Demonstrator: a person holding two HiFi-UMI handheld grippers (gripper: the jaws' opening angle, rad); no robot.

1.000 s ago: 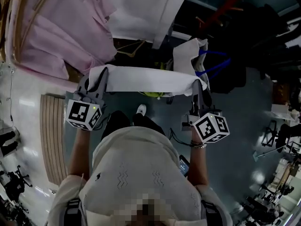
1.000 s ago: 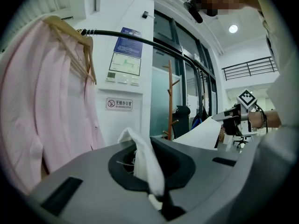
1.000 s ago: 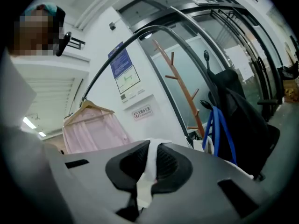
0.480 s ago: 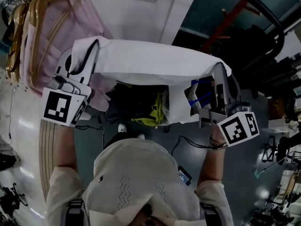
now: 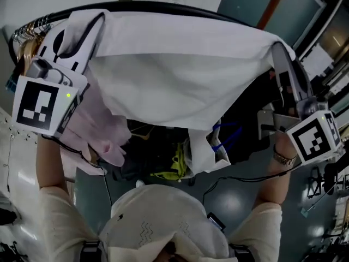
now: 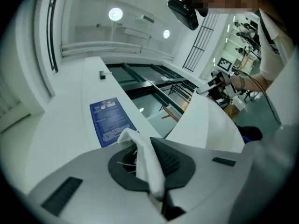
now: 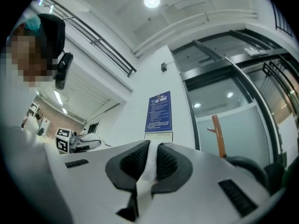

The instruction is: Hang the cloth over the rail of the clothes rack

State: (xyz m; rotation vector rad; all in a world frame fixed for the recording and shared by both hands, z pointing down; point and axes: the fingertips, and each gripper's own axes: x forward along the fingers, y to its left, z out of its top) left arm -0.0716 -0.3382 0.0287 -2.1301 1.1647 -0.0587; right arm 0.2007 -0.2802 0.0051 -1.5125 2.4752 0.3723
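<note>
One white woven cloth [image 5: 174,75] is stretched between both grippers, its upper edge taut and its lower part sagging in soft folds. It sits just beside the black tubular rail [image 5: 163,6]; contact cannot be told. The left gripper [image 6: 150,171] pinches a frayed corner between ribbed dark pads. The right gripper [image 7: 145,169] clamps the other corner likewise. A pink garment [image 5: 101,130] hangs nearby.

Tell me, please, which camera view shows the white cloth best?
The head view: the white cloth spans whole between the left claw and right claw. Each gripper view shows mostly a pinched corner between its jaws.
</note>
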